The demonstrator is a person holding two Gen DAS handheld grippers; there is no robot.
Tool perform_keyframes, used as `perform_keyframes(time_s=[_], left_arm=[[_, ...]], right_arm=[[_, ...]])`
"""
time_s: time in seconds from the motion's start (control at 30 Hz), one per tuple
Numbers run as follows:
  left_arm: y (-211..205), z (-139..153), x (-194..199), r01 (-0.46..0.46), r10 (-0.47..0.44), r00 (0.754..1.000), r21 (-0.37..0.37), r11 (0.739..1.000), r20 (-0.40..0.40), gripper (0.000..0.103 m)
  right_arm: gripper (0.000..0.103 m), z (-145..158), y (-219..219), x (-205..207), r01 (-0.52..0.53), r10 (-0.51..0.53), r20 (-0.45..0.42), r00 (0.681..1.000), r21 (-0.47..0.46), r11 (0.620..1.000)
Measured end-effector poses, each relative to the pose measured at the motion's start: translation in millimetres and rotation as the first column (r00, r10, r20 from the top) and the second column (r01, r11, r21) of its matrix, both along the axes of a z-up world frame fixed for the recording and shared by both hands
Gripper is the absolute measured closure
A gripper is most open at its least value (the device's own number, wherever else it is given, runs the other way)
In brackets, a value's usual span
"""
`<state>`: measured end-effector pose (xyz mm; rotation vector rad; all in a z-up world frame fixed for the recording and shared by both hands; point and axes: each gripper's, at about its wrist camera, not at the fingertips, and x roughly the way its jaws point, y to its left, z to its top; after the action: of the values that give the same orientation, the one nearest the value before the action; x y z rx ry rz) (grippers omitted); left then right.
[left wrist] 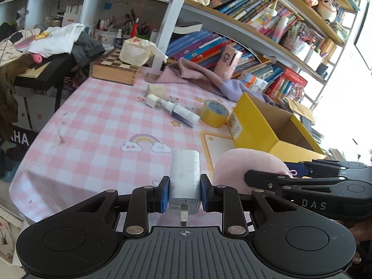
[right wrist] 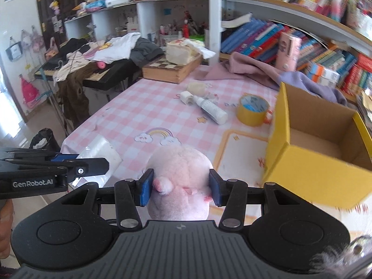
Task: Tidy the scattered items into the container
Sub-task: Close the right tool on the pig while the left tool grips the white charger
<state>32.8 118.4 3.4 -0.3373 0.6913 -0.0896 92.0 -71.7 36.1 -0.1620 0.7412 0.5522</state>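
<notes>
Your left gripper (left wrist: 184, 193) is clamped narrow on a white charger (left wrist: 185, 181). Your right gripper (right wrist: 181, 187) stands wider, its pads squeezing a pink plush toy (right wrist: 180, 174). Both hang above the table (left wrist: 93, 127), the yellow box (right wrist: 325, 144) just to their right.

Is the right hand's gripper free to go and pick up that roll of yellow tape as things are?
Probably not yet. The right gripper has its fingers closed on a pink plush toy. The way to the tape roll looks open, but the toy must be dropped first.
</notes>
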Motion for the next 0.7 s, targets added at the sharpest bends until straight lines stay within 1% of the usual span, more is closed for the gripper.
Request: perform_keyframes(time_s=[0.17, 0.27, 0.4, 0.7], left_arm=[[-16.2, -0.5, -9.0, 0.056, -0.056, 0.998, -0.006, 0.998, 0.007, 0.078], [-29.9, -0.4, -9.5, 0.108, -0.107, 0.994, -0.007, 0.994, 0.006, 0.078], [-45.1, 1.5, -12.6, 0.165, -0.165, 0.986, -0.003, 0.986, 0.014, 0.078], [-73.3, 1.7, -12.5, 0.263, -0.262, 0.965, -0.018, 0.965, 0.023, 0.078]], right_arm=[[0.057, -2.6, -21.3, -21.6, 0.064, -0.064, -0.011, 0.998, 0.004, 0.998], [0.057, -3.9, -37.9, -34.3, 0.114, -0.114, -0.009, 0.993, 0.010, 0.993], [0.057, -4.0, -56.9, -42.5, 0.184, -0.183, -0.018, 0.983, 0.016, 0.983], [0.057, -4.6, -88.3, -65.3, 0.281, -0.281, -0.020, 0.960, -0.006, 0.960]])
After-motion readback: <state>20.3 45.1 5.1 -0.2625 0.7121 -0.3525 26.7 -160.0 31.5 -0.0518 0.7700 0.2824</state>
